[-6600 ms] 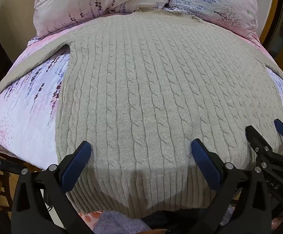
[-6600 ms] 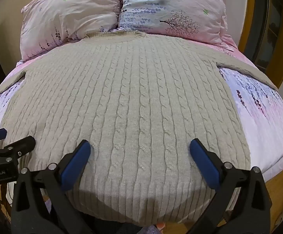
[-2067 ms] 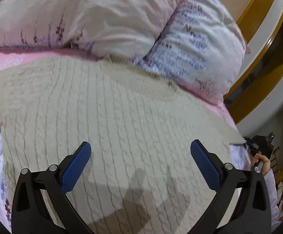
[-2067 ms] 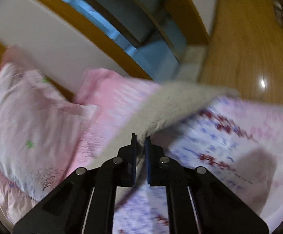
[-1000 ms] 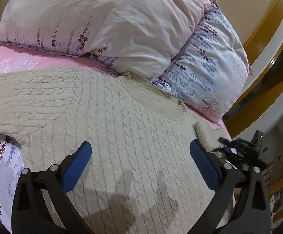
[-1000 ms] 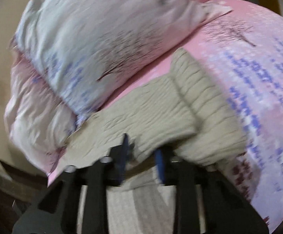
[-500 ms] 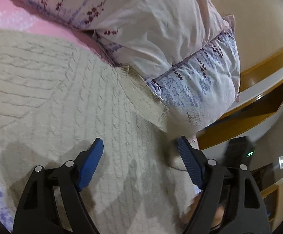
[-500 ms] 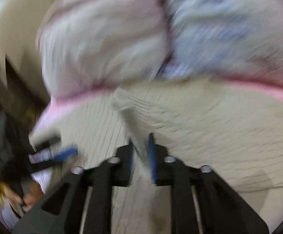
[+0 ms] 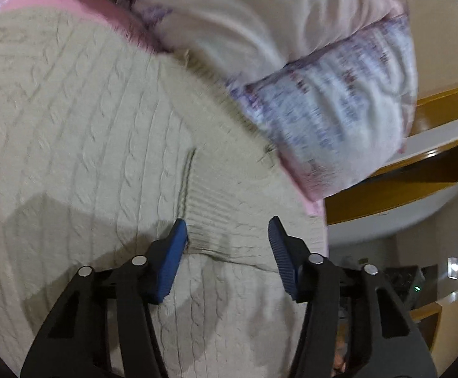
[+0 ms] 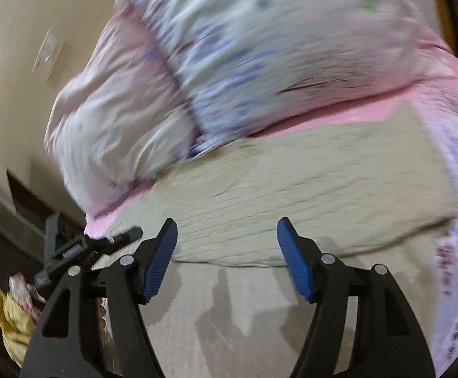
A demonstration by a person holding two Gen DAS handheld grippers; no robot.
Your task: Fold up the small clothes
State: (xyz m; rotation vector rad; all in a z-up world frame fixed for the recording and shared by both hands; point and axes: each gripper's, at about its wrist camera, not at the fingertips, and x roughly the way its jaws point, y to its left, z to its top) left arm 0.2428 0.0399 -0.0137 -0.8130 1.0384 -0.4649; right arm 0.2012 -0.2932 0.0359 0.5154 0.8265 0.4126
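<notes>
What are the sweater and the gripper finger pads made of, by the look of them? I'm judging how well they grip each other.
The sweater looks like a soft beige knit, maybe wool or acrylic: cable ribs run along it, with a matte, fuzzy surface. The left gripper has blue pads that look like ridged rubber or plastic; fine grooves show on their faces.

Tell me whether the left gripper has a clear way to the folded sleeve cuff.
Probably yes. The left gripper is open, with the folded sleeve cuff lying flat on the sweater right between its fingers. Nothing covers it; the pillow sits beyond.
</notes>
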